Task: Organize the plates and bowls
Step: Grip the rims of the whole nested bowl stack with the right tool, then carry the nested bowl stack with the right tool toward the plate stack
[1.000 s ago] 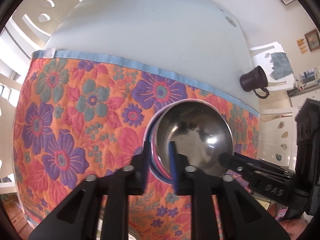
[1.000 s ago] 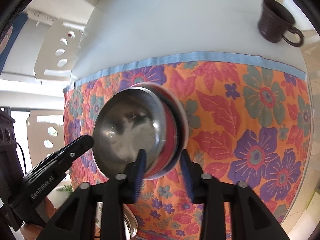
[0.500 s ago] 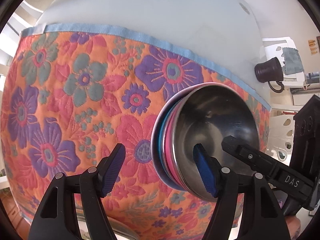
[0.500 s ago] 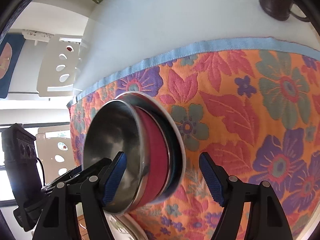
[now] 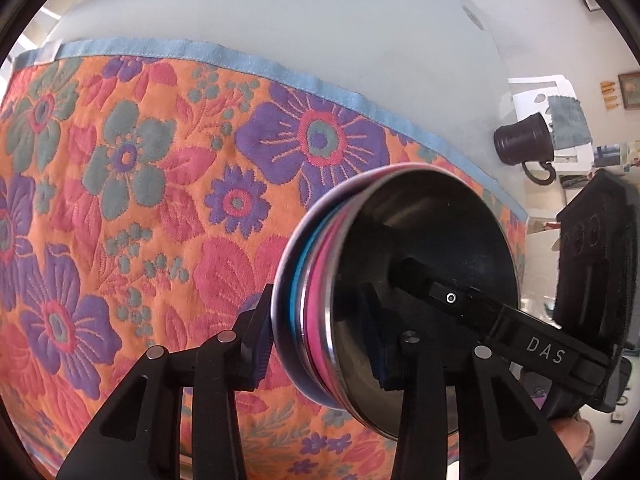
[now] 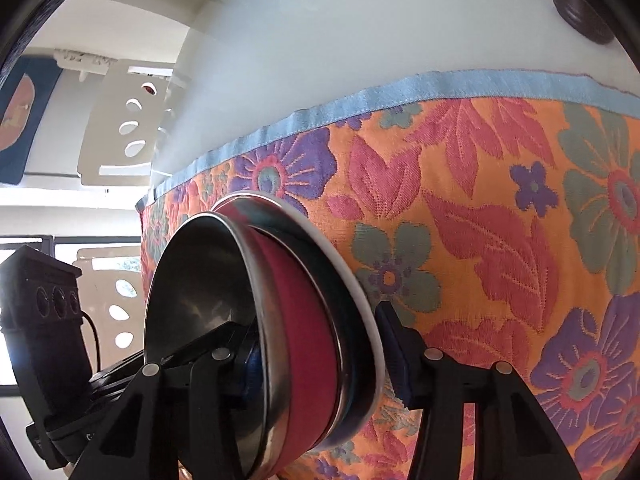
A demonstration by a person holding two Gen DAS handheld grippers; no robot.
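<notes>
While both tongs grip it from opposite sides, the stack (image 5: pixel 360 292) of nested dishes sits tilted on edge over the floral cloth (image 5: pixel 132 184), near the desk's front edge. Stack make-up: steel bowl (image 5: pixel 420 264) innermost, then a pink bowl (image 6: pixel 304 320), a blue rim (image 5: pixel 298 280), and a white plate (image 6: pixel 356 276) at the back.

Left tongs (image 5: pixel 320 344): jaws have just been closing and are now clamped across the stack's rim, one finger behind the plate, the other inside the steel bowl. Right tongs (image 6: pixel 320 364): jaws have also just been closing, now clamped on the stack's rim too, one finger in the steel bowl, the other behind the white plate. In the left wrist view the right tongs' arm, marked DAS, reaches into the bowl from the right.

Whether the stack's lower edge touches the cloth I cannot tell; it is hidden by the tongs.

Cloth has a light blue hem (image 5: pixel 248 64); beyond it the desk (image 5: pixel 280 20) top is plain pale. A dark mug (image 5: pixel 524 140) stands far right on the desk, well apart from the stack. White chairs (image 6: pixel 124 120) are beyond the desk.
</notes>
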